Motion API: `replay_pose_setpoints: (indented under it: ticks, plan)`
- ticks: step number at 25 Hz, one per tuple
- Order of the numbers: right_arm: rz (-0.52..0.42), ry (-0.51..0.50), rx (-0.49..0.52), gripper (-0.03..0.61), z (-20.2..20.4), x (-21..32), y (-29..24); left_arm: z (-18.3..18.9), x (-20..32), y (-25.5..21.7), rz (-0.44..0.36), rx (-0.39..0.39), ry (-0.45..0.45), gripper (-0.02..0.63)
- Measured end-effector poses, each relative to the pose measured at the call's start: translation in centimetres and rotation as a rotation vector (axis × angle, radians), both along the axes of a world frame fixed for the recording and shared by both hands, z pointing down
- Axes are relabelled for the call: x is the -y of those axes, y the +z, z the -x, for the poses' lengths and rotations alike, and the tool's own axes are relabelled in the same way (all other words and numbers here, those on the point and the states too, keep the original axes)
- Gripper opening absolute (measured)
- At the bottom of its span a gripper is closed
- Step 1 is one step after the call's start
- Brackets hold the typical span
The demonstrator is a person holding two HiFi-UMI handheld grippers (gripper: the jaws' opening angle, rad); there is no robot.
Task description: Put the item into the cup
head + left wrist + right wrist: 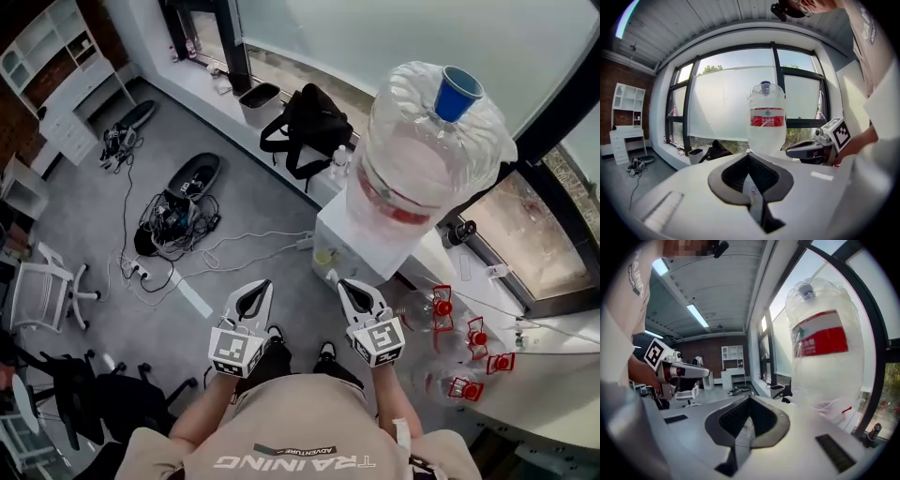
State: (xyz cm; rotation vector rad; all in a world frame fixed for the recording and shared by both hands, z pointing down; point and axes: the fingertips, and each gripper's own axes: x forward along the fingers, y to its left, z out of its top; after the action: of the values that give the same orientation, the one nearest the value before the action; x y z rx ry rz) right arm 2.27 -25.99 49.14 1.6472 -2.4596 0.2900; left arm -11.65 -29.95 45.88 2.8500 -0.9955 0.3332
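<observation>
Left gripper and right gripper fingers closed, empty — no item or cup identifiable ahead of the fingers, only a big water jug — heft and hold-point can't be judged.

Clear glossy plastic water bottle, matt grey floor

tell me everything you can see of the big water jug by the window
The big water jug is clear, crinkled-looking plastic, with a blue cap on its neck and a red and white label round its middle. It stands upright, neck up, on a white stand beside the window. Only the stand is seen touching it. How full it is cannot be told.
</observation>
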Motion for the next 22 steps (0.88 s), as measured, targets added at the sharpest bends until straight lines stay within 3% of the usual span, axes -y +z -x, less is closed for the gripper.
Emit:
replay_pose_setpoints:
  ticks: [5,8,16,22]
  plan:
    - [0.012,0.111,-0.028,0.011,1.7,2.1,1.9,1.3,3.4,0.5,-0.023,0.015,0.120,0.008]
    - [0.012,0.175,0.006,0.011,1.9,2.9,2.8,1.6,4.6,1.4,0.006,0.014,0.163,0.009]
    - [-0.002,0.219,0.034,0.011,1.7,4.4,6.8,-0.5,4.5,4.4,0.044,0.020,0.231,0.008]
    - [0.052,0.241,0.027,0.012,1.3,6.3,13.0,-1.5,4.2,8.4,0.091,0.035,0.215,0.008]
